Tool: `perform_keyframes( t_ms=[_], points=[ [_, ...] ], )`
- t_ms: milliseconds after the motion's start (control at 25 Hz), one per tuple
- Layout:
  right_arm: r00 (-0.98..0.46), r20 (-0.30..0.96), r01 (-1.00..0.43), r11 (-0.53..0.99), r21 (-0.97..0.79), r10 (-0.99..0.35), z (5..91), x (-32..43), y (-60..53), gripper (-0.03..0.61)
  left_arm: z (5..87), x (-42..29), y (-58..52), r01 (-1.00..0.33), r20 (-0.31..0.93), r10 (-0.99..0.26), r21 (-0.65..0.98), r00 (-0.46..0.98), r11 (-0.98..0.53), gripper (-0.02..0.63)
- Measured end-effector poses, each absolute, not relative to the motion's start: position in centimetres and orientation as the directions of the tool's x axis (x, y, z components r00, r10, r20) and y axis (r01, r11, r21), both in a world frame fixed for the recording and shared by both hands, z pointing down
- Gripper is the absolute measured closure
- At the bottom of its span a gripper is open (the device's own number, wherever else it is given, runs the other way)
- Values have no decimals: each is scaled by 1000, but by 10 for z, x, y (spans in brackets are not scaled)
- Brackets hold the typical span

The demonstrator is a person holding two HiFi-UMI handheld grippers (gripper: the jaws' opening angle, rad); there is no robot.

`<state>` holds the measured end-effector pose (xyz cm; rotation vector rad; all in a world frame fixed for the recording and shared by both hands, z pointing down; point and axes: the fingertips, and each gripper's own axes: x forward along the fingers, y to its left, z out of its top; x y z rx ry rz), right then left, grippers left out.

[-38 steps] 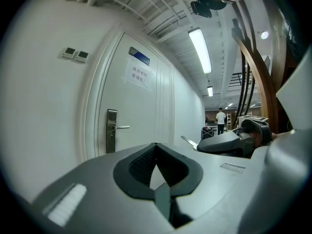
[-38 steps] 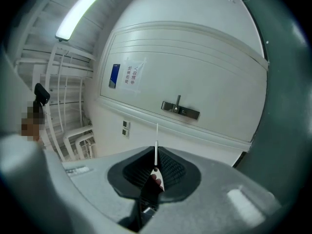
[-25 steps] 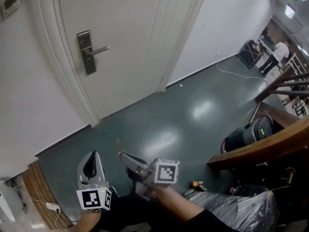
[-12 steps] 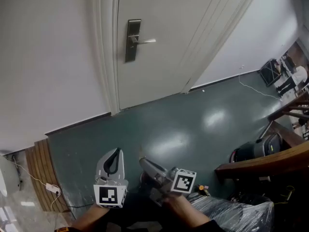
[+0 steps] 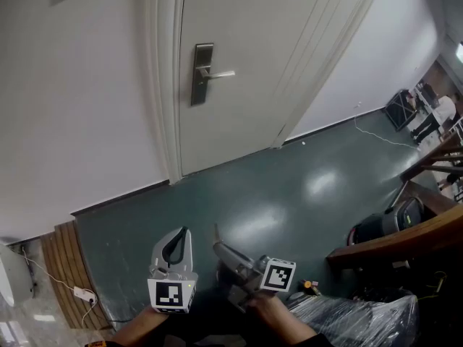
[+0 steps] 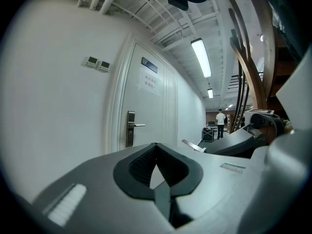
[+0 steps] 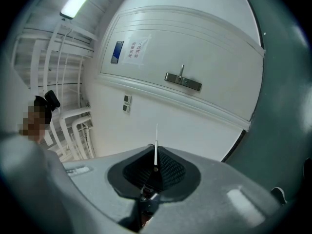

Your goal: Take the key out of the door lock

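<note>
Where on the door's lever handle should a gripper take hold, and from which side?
Probably the free end of the lever handle, right of the lock plate: the bar runs level, so come head-on at the door, one jaw above, one below.

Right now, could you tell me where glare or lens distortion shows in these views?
Head view: lamp glare patches on the green floor. Left gripper view: ceiling lamp blown out. Right gripper view: fisheye bows the door; the key is sharp.

The left gripper (image 6: 156, 147) is pointing at the door (image 6: 151, 116), jaws resting together, empty; beside it the right gripper (image 6: 207, 149) is holding the key (image 6: 192, 145).
</note>
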<state>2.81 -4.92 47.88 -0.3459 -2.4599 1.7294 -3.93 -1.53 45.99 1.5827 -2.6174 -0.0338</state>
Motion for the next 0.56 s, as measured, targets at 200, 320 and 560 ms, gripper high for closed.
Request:
perform_keyframes(
  t_ms=[200,320,560],
  points=[
    [-968,-45,125,319,-939,247,478,22,-49,565,464,-46,-12,-878,64,-881,77,-469,473,595],
    [-968,-45,126,319,-939,249,477,20,-50,565,468,-47,-13,-881,60,-884,75,-464,468,595],
    [-966,-39,121,316,-941,254,478,22,-45,565,460,-45,-11,-883,59,-886,77,-460,464,595]
  ],
)
